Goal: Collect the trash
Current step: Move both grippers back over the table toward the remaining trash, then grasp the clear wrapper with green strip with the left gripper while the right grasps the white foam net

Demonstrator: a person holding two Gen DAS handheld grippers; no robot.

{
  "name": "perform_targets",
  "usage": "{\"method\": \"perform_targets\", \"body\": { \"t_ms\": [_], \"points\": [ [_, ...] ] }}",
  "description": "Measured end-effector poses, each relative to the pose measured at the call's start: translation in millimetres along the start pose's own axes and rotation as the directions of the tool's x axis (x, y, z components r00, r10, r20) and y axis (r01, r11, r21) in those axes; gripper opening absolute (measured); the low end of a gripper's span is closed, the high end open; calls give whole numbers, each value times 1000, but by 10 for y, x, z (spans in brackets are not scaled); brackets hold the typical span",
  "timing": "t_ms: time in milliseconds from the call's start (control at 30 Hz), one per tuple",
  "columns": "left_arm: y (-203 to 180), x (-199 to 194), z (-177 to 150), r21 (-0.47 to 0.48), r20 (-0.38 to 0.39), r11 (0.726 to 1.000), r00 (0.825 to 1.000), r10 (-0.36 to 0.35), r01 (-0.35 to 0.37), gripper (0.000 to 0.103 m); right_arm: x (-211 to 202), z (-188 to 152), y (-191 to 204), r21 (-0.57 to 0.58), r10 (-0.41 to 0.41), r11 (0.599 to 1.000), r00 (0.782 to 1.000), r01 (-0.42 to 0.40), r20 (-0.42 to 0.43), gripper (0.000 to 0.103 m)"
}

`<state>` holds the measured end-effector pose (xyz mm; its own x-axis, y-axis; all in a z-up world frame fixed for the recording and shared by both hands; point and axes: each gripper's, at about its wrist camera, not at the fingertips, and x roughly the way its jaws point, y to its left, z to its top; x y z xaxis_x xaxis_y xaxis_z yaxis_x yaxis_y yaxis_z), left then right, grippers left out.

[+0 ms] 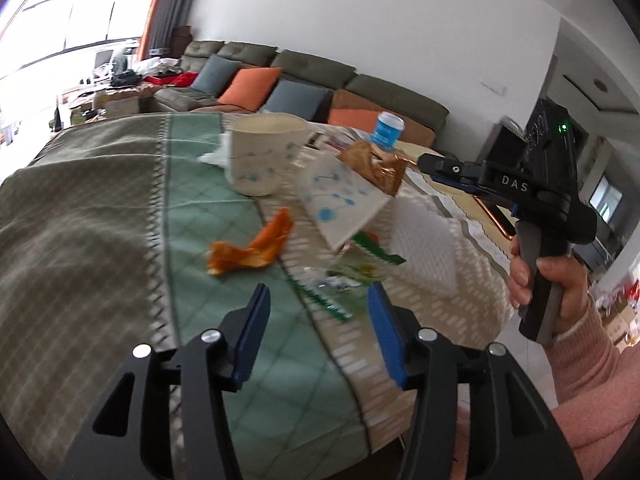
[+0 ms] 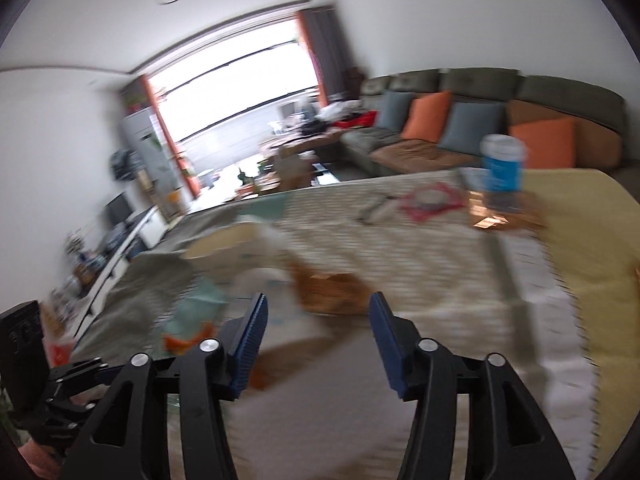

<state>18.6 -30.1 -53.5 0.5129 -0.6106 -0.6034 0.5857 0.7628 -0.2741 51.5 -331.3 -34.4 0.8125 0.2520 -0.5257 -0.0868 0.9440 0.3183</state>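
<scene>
My left gripper (image 1: 318,322) hangs open over the green table runner, with nothing between its blue pads. Just beyond its tips lies a clear-and-green plastic wrapper (image 1: 344,280). To the wrapper's left sits a crumpled orange wrapper (image 1: 252,252), blurred in the right wrist view (image 2: 184,340). A white bin with blue flowers (image 1: 264,156) stands further back, and a second patterned white piece (image 1: 340,200) leans tilted beside it. A golden-brown wrapper (image 1: 376,168) rests on top of that piece. My right gripper (image 1: 430,162) points at this wrapper from the right. In its own view the right gripper (image 2: 318,320) is open, the brown wrapper (image 2: 328,292) just ahead of its tips.
A white foam sheet (image 1: 424,248) lies at the table's right edge. A blue can (image 1: 386,128) stands at the far side on a copper tray (image 2: 496,216). A hand in a pink sleeve (image 1: 560,280) holds the right gripper. A sofa with cushions (image 1: 280,80) stands behind the table.
</scene>
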Motion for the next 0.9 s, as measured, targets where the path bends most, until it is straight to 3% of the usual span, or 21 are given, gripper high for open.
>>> {"method": "perform_targets", "body": {
  "t_ms": [167, 433, 567, 633, 767, 900],
  "points": [
    [-44, 116, 35, 7, -28, 1000, 1000, 0, 0, 59, 13, -94, -367, 75, -13, 997, 999, 17, -51, 66],
    [-12, 261, 42, -19, -71, 1000, 997, -5, 4, 58, 121, -345, -565, 126, 75, 990, 987, -57, -145, 67],
    [-18, 286, 43, -25, -78, 1000, 997, -16, 14, 48, 130, -415, -579, 144, 119, 985, 979, -95, -165, 66],
    [-30, 341, 66, -30, -83, 999, 996, -20, 17, 43, 90, -452, -579, 143, 129, 984, 977, -106, -167, 47],
    [-24, 359, 63, -36, -88, 999, 996, -25, 21, 31, 45, -488, -556, 143, 152, 982, 972, -127, -179, 36],
    [-16, 358, 55, -40, -87, 999, 996, -25, 21, 19, -11, -477, -529, 153, 214, 970, 963, -189, -166, 15]
  ]
}}
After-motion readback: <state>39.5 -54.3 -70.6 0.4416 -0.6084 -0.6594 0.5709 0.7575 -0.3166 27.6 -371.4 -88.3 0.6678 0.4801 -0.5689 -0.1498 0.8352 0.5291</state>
